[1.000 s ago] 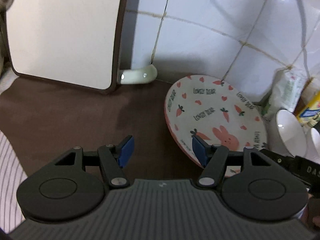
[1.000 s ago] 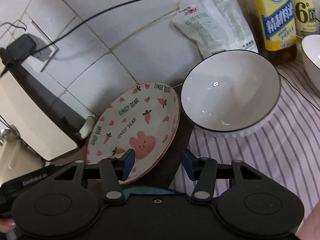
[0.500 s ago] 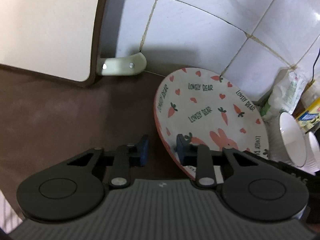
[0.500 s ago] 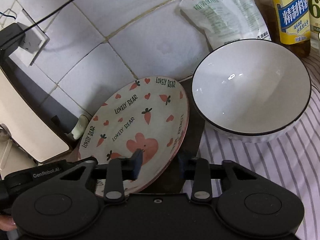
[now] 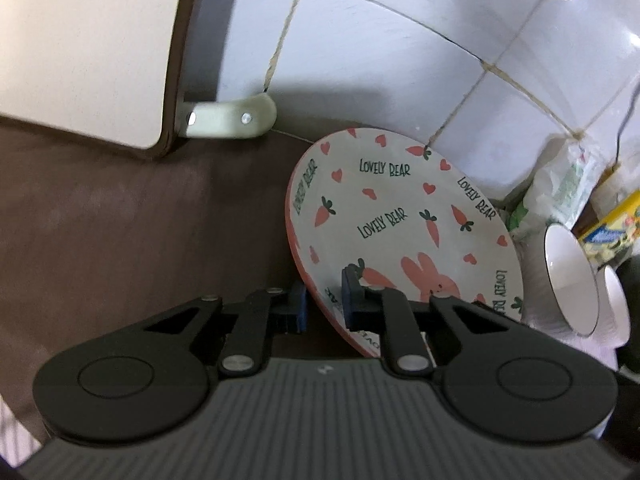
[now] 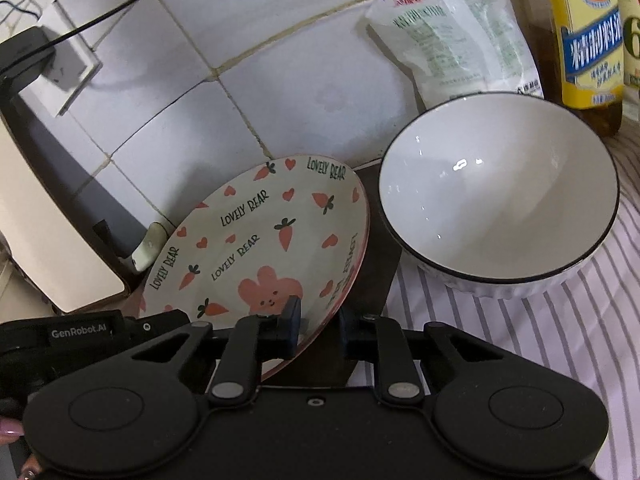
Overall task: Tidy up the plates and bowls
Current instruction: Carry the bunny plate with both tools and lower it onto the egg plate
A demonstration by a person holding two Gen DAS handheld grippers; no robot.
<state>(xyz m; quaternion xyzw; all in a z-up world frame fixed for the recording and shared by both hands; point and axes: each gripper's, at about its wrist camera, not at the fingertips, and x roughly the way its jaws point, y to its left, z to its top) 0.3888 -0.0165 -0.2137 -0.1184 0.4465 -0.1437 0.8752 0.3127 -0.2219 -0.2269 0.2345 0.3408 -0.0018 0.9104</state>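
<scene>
- The plate (image 5: 404,224) stands tilted on its edge on the brown counter (image 5: 120,220), leaning back toward the tiled wall (image 5: 380,52). I judge its lower edge could skid forward if I pull unevenly.
- My left gripper (image 5: 324,300) has its jaws shut on the plate's lower left rim, one pad behind, one on the printed face beside the carrot.
- My right gripper (image 6: 318,326) is closing on the lower right rim; the rim sits between the jaws. The left pad touches the face near the bunny, but the right pad seems just short of the back, so I count no grip there.
- Both holds sit at the very rim, so I expect the glazed edge could slip out or the plate could twist between two pinch points.
- The bowl (image 6: 500,188) sits just beside the plate's right edge on the striped cloth (image 6: 520,340); swinging the plate right risks a knock.
- A bag (image 6: 452,28) and bottle (image 6: 588,36) stand behind the bowl, near enough to topple.
</scene>
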